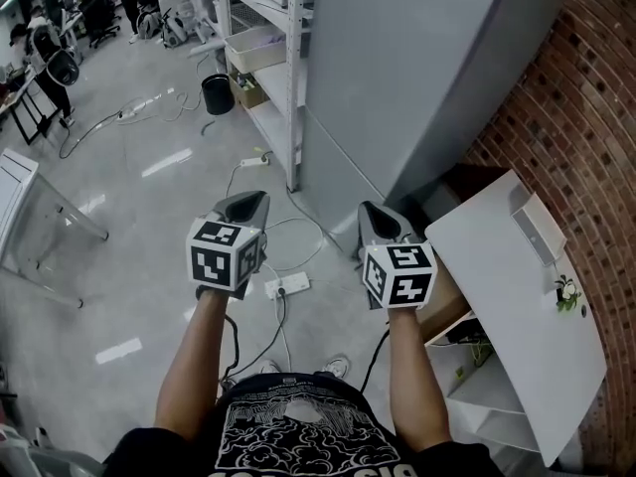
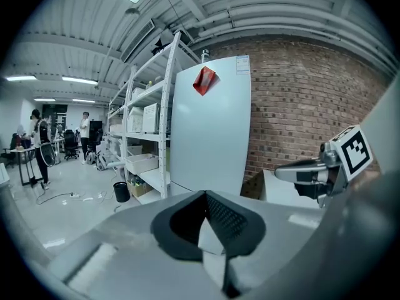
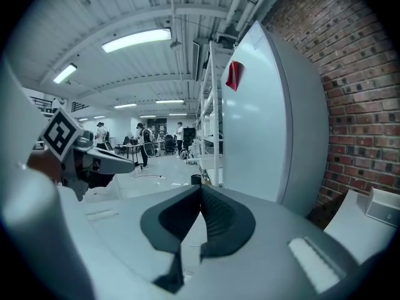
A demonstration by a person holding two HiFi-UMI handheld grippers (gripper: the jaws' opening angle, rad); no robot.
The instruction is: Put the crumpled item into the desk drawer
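Below me is a wide grey floor (image 1: 129, 266), and ahead stand a tall grey cabinet (image 1: 417, 78) and a brick wall (image 1: 586, 117) on the right. A white desk (image 1: 507, 306) stands along that wall. I hold both tools over the floor, well apart from the desk. The left gripper (image 1: 245, 205) has its jaws pressed together with nothing between them, and the right gripper (image 1: 378, 219) is closed and empty in the same way. A white box (image 1: 538, 229) sits near the desk's far corner by the wall. The only thing I can take for the crumpled item (image 1: 566, 292) is a tiny lump, pale with green in it, at the desk's wall-side edge about halfway along. It is too small for me to make out its folds.
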